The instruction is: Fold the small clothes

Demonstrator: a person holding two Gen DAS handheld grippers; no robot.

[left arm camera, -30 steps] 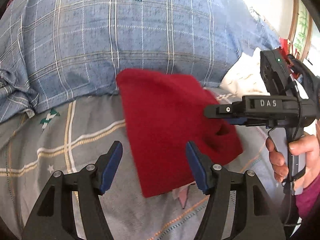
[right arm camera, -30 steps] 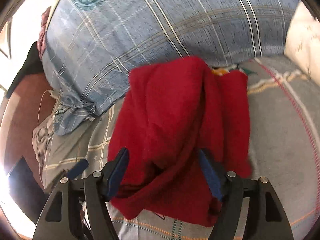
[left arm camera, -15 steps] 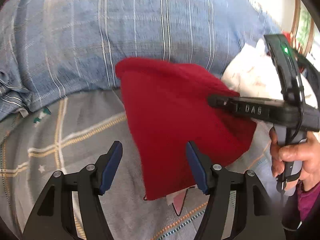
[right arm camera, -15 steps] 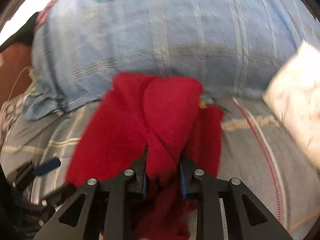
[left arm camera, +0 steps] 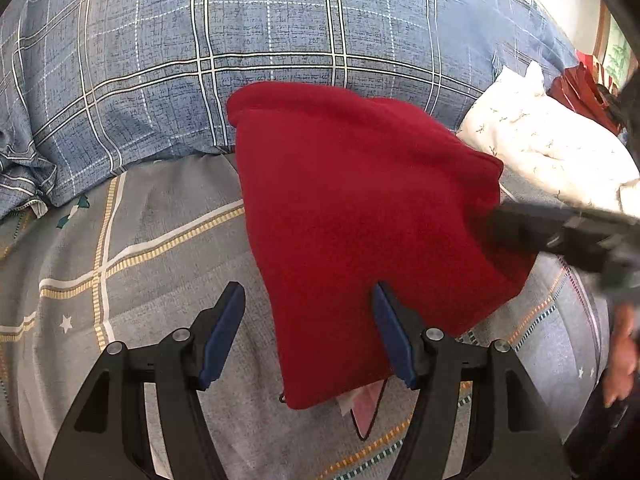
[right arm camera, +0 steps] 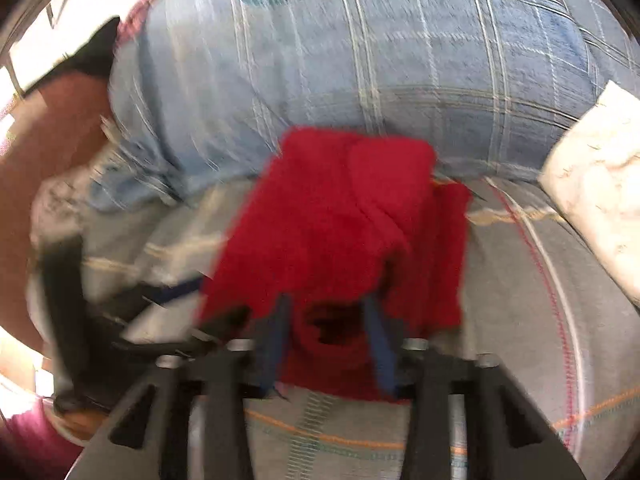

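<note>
Two grippers work over one red garment [left arm camera: 360, 220], which lies on the grey checked sheet [left arm camera: 160, 260] of the bed, its far end against the blue plaid quilt [left arm camera: 240, 60] at the bed's far side and a white pillow [left arm camera: 540, 148] off toward the far right corner. The left gripper [left arm camera: 307, 288] hangs above the garment's near left part, pitched steeply down, its blue-padded jaws standing released with the cloth's left edge running between them; neither pad presses on it. The right gripper [right arm camera: 327, 300] comes in from the garment's right edge, also pointing well downward, and its jaws have just been closing with a bunched fold of the red cloth between them (this view is smeared with motion, so the pads' exact spacing is hard to read). In the left wrist view its dark tip [left arm camera: 496, 216] is sunk into that right edge, where the fabric stands up in a raised hump off the sheet. The person's right hand [left arm camera: 624, 352] shows only as a blur at the frame's right edge. A pale pink scrap [left arm camera: 368, 404] peeks out from under the garment's near edge.
</note>
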